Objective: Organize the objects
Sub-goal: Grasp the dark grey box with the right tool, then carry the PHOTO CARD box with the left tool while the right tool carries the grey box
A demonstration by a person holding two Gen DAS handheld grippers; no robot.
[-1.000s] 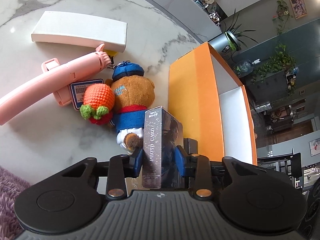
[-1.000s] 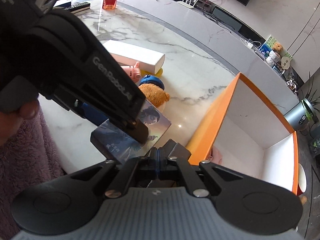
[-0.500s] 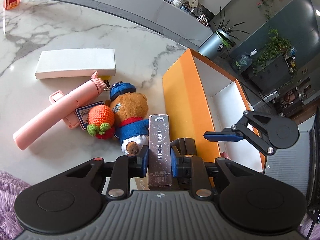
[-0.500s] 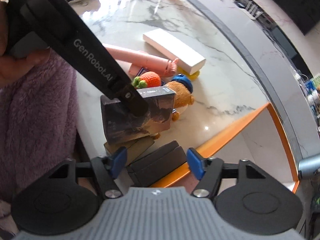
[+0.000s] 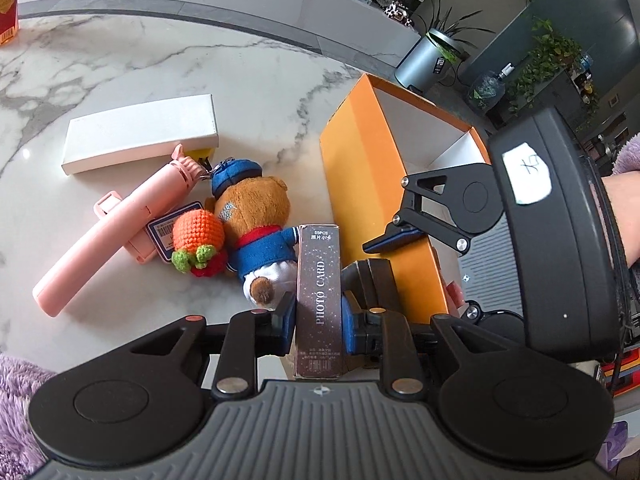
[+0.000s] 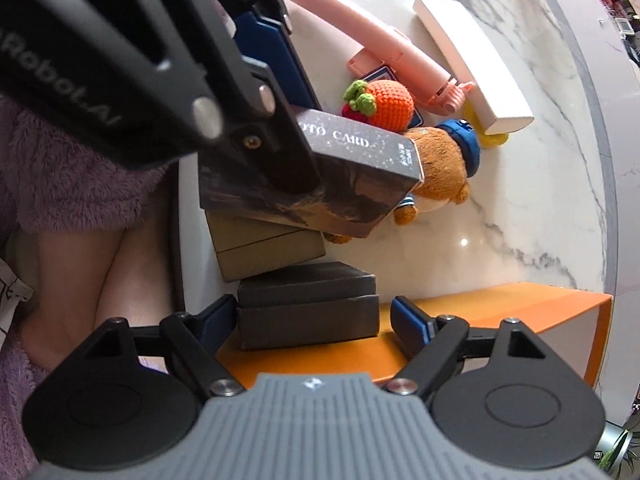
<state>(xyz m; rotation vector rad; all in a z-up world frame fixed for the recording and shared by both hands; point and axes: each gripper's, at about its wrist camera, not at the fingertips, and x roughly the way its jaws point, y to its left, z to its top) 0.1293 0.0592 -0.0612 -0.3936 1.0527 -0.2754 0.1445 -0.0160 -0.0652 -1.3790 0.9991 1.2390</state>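
My left gripper (image 5: 318, 314) is shut on a dark photo card box (image 5: 319, 300) and holds it above the table edge; the box also shows in the right wrist view (image 6: 352, 172). My right gripper (image 6: 314, 318) is open, its jaws on either side of a black box (image 6: 308, 306) beside the orange storage box (image 6: 500, 316). The orange box (image 5: 360, 176) stands open, white inside. A brown plush bear (image 5: 252, 216), an orange crochet toy (image 5: 198, 236), a pink selfie stick (image 5: 116, 232) and a white long box (image 5: 140, 132) lie on the marble table.
A tan box (image 6: 268, 248) lies under the held photo card box at the table's front edge. A yellow item (image 6: 486, 138) peeks from under the white box. My purple sleeve (image 6: 60, 184) is at left. A red carton (image 5: 8, 4) stands at far left.
My right gripper has opened wide and come down around the black box. My left gripper still holds the photo card box, lifted slightly; the right gripper now fills the right of its view.
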